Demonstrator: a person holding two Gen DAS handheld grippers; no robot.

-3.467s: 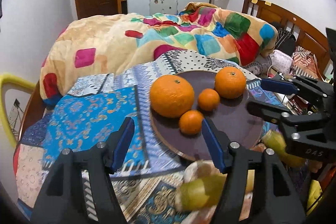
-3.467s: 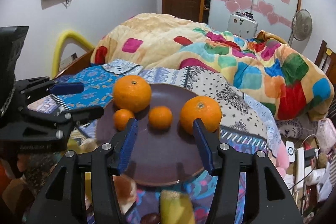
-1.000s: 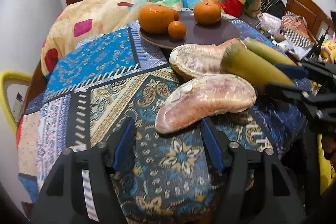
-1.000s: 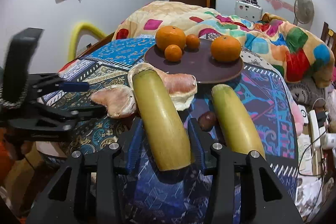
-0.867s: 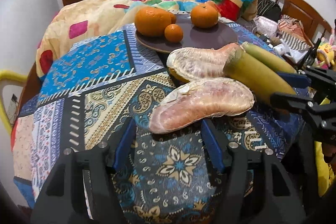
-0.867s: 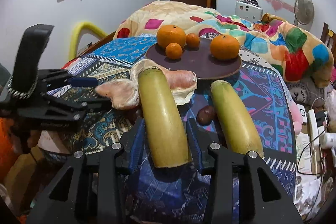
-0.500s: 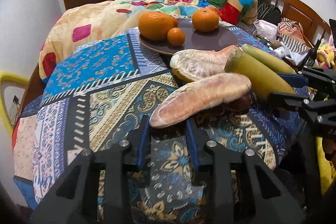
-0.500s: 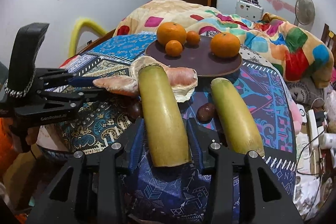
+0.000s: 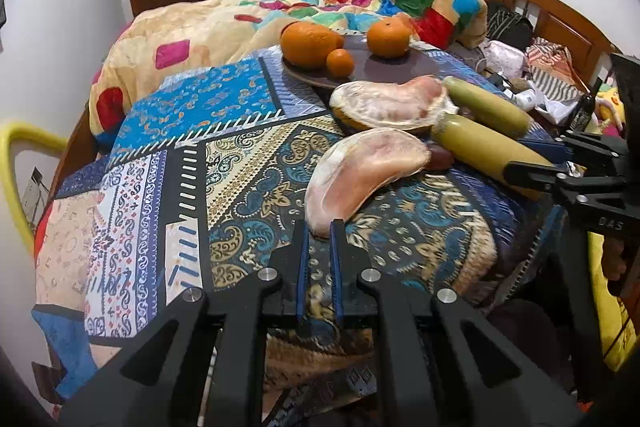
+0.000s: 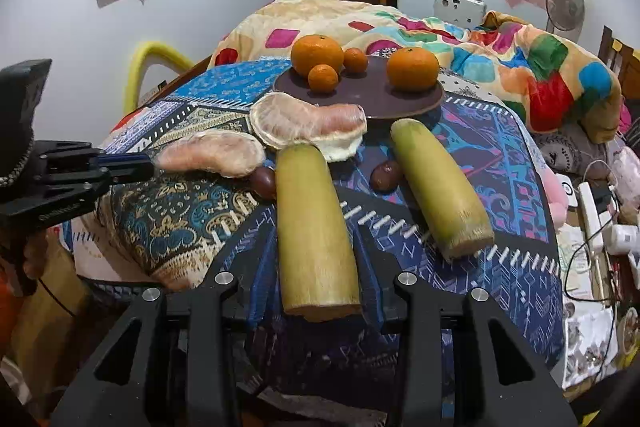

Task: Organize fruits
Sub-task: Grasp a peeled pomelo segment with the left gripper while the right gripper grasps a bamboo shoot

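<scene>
Both my claws grip fruit.
Left claw (image 9: pixel 319 233) pinches the pomelo segment (image 9: pixel 366 173); right claw (image 10: pixel 316 247) clamps a sugarcane piece (image 10: pixel 316 223).

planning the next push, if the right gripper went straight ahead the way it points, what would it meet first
The right gripper is already shut on the near cane stick. Straight ahead, that stick's far end would likely meet the peeled pomelo half first, though depth is unclear.

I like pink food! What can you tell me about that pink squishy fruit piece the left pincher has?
The peeled pomelo segment is pale pink, wrapped in a thin whitish skin and curved like a crescent. The left gripper pinches its near tip, fingers almost shut. It lies tilted over the patterned tablecloth, its far end beside a small dark fruit.
</scene>
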